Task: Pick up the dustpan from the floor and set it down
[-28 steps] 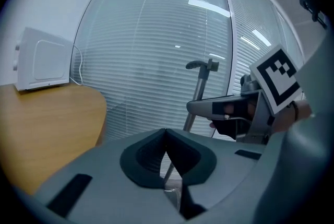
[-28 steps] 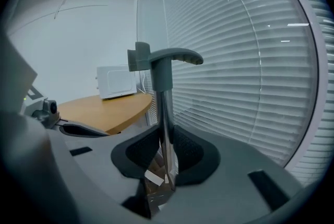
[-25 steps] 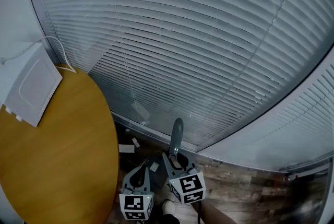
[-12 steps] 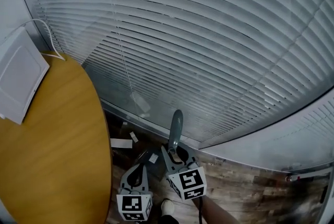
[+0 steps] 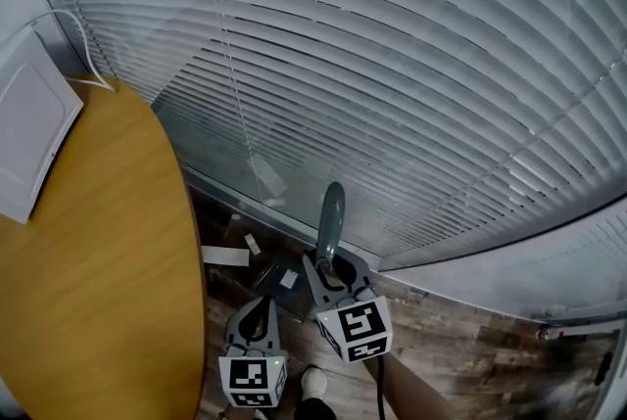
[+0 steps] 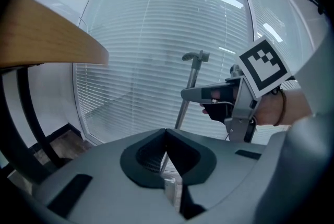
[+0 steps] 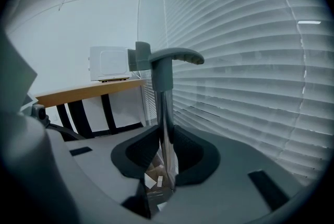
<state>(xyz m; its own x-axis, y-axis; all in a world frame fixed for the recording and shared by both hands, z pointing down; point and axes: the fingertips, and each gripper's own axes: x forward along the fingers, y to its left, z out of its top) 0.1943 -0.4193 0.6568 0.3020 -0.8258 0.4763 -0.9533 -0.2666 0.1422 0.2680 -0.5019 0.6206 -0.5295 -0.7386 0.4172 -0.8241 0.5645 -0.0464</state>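
Observation:
The dustpan has a long grey upright handle (image 5: 331, 220) with a hooked grip at the top (image 7: 174, 56) and a dark pan (image 5: 277, 279) low over the wooden floor. Whether the pan touches the floor I cannot tell. My right gripper (image 5: 331, 269) is shut on the handle's pole (image 7: 165, 129), which stands straight up between its jaws. My left gripper (image 5: 257, 312) hangs just left of it, jaws together with nothing in them (image 6: 167, 140). In the left gripper view the pole (image 6: 191, 82) and the right gripper (image 6: 219, 95) show ahead.
A round wooden table (image 5: 88, 271) fills the left, with a white box (image 5: 27, 149) and its cord on it. White slatted blinds (image 5: 411, 66) cover the curved window ahead. Paper scraps (image 5: 225, 256) lie on the floor (image 5: 460, 350) by the window base. A shoe (image 5: 315, 385) shows below.
Both grippers have sunk a little toward the floor, the right one keeping its hold on the dustpan handle. The head view has swung slightly, so the table sits further left.

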